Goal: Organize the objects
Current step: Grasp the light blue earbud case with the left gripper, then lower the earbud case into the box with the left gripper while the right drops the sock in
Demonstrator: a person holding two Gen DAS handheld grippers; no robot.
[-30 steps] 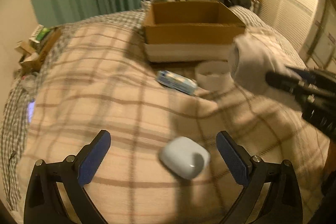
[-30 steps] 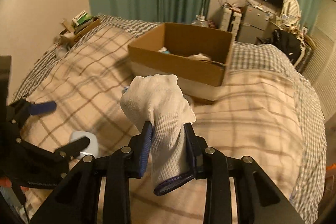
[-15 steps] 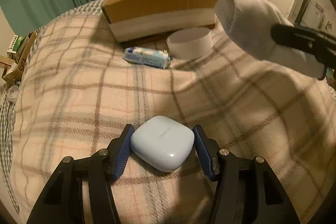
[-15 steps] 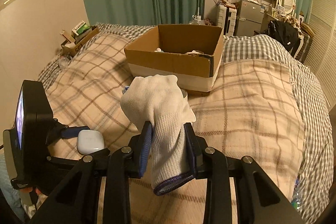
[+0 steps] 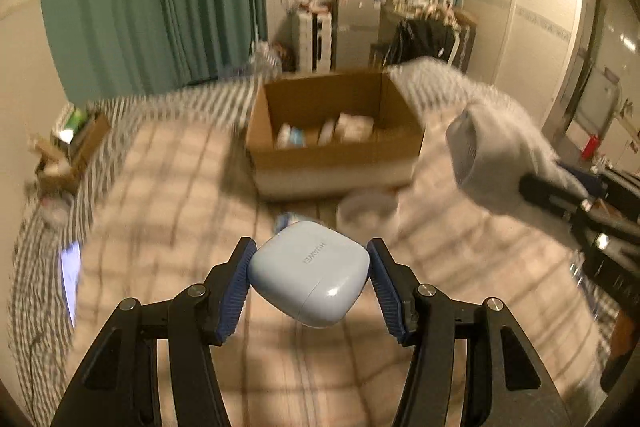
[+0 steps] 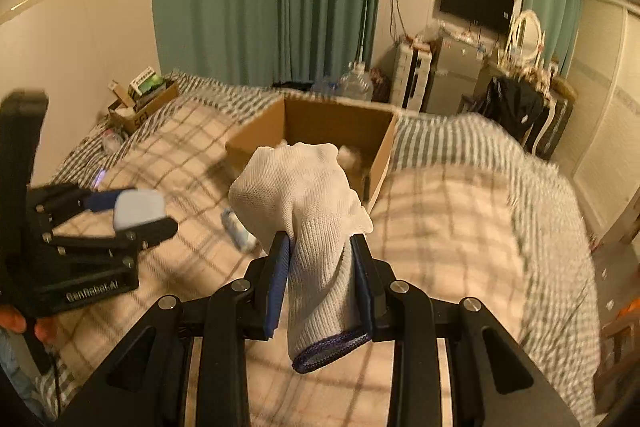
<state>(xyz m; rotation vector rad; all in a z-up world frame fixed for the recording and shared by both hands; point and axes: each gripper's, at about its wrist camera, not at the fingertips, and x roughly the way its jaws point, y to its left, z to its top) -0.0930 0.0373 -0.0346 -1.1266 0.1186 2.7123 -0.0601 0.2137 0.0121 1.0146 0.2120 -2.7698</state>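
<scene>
The bed [image 6: 460, 227] fills both views, one plaid cover in beige with a grey checked sheet at its edges. On it sits one open cardboard box [image 5: 332, 155], brown with a white band along its base. Inside I count about four pale items, white and light blue, too blurred to name. A second, smaller cardboard box [image 6: 144, 103] stands at the far left edge of the bed, holding a green-and-white packet whose print I cannot read. Just in front of the big box lies one shallow white round tub [image 5: 366, 213], and beside it one small blue-and-white packet [image 6: 238, 231], mostly hidden in the left view.

My right gripper [image 6: 322, 281] is clamped on one white knit glove [image 6: 304, 195]; its cuff with a dark blue hem hangs below my fingers [image 6: 276, 283], the rest bunched up above them, held over the bed short of the big box. My left gripper [image 5: 310, 285] is pinched on one pale blue earbud case [image 5: 308, 273], lifted above the cover, tilted, with "HUAWEI" printed on its lid. From the right view, the left gripper's body reads "GenRobot.AI". On the far wall hangs one dark television [image 6: 476, 7], screen blank.
</scene>
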